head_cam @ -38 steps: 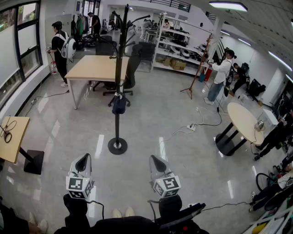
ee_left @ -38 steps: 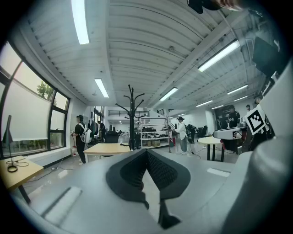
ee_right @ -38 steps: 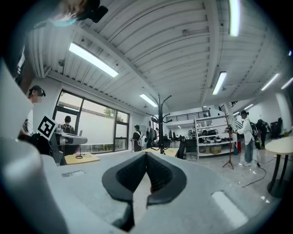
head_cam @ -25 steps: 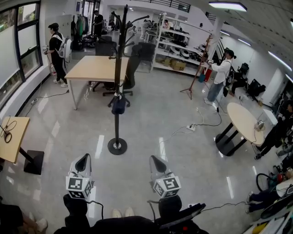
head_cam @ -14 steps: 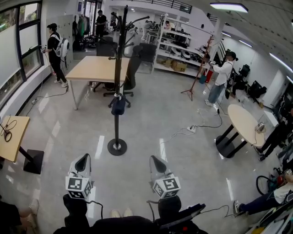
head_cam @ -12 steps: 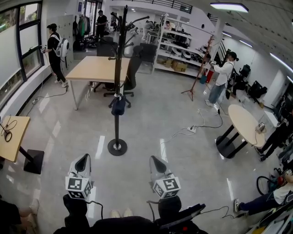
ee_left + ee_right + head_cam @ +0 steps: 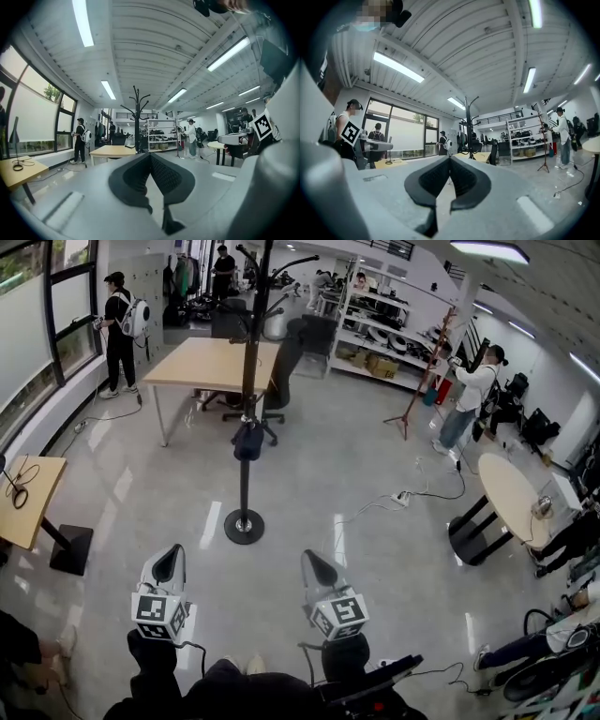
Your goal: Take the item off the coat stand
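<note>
coat stand [image 7: 250,381] top out of view

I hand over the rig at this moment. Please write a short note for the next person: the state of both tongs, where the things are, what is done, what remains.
Left tongs: shut, empty, pointing level ahead.
Right tongs: shut, empty, beside the left.
Coat stand: upright ahead, well apart from both tongs. A dark item hangs about halfway up it.
Done: nothing; the item is on the stand, untouched.
Left: walk up, open one pair of tongs, grip the item, lift it off.
</note>
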Action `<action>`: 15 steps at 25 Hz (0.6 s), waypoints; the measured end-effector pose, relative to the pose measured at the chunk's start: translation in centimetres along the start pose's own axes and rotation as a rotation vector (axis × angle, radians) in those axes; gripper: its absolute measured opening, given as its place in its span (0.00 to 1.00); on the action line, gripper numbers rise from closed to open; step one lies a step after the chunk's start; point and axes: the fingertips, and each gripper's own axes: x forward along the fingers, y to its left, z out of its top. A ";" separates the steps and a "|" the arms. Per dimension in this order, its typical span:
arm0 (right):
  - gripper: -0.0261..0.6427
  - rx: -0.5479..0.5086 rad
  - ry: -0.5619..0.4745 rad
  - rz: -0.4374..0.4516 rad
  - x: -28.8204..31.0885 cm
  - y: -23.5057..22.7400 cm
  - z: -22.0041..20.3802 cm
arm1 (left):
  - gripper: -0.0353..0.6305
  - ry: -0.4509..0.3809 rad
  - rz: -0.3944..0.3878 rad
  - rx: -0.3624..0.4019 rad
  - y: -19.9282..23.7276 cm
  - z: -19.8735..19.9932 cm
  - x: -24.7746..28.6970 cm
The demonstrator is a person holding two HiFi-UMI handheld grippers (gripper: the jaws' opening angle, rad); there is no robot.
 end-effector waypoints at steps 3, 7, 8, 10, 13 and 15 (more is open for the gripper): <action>0.04 0.007 0.000 0.015 0.0 -0.2 -0.1 | 0.06 0.003 0.012 -0.005 -0.1 -0.2 -0.1; 0.04 0.006 0.003 0.043 0.1 0.2 -0.2 | 0.06 0.002 0.019 -0.002 -0.4 0.0 -0.1; 0.04 0.004 0.004 0.047 0.2 0.2 -0.2 | 0.06 0.000 0.018 -0.001 -0.4 0.2 -0.1; 0.04 0.005 0.004 0.049 0.4 0.3 0.0 | 0.06 0.001 0.018 -0.001 -0.3 0.3 0.0; 0.04 0.008 0.006 0.044 1.0 0.3 -0.3 | 0.06 0.006 0.018 -0.003 0.3 -0.1 0.3; 0.04 0.010 0.009 0.037 1.5 0.1 -0.6 | 0.06 0.008 0.014 -0.005 0.7 -0.4 0.8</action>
